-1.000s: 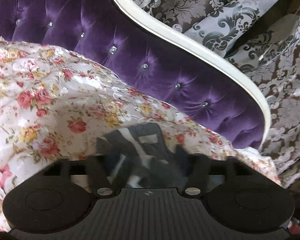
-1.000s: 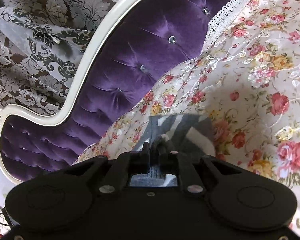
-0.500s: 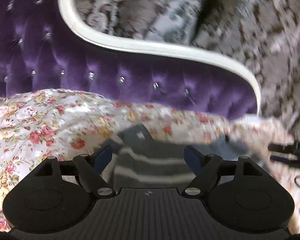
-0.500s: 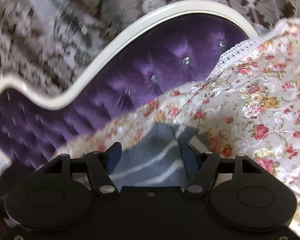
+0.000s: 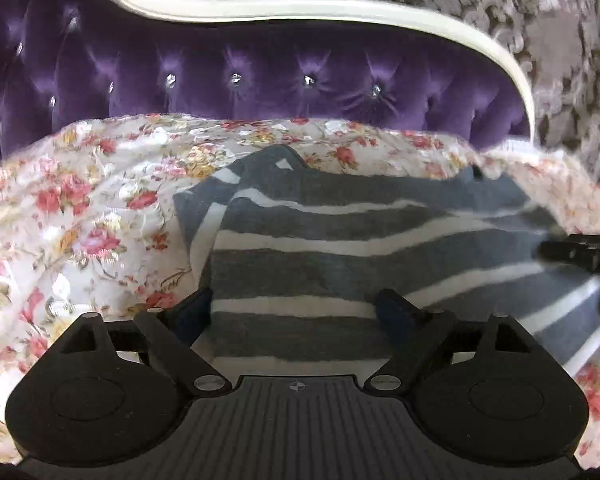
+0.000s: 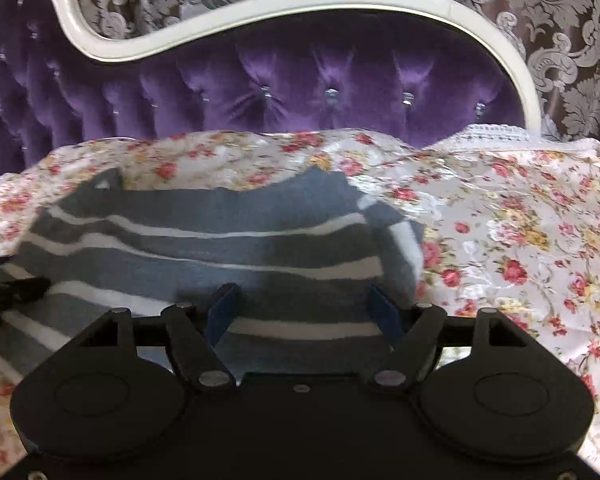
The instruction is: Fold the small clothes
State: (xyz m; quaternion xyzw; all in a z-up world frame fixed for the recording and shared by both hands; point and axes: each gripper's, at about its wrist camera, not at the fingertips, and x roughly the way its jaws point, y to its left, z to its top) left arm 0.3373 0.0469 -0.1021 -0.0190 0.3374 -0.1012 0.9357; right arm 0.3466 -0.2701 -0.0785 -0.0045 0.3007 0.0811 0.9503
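Left wrist view: left gripper (image 5: 294, 312) has its jaws wide, nothing between them, hovering just over the near edge of the top (image 5: 340, 256). Probably spread like that bc the garment is laid out flat and not gripped right now. The top lies on the bedspread (image 5: 80, 208), in front of the headboard (image 5: 240, 76), one sleeve folded in at its left side. Right gripper's tip (image 5: 580, 252) pokes in at the right edge, over the top's far side. Count: 1 top, 1 bedspread, 1 headboard w/ white frame, curtain (image 5: 560, 32) behind.

Right wrist view: right gripper (image 6: 302, 308) also wide and empty, low over the top (image 6: 220, 248), jaws straddling a stripe. Looks like both ends are being lined up for the next fold, my guess. Other gripper's tip (image 6: 8, 288) shows at the left. Same 1 top; 2 grippers total.
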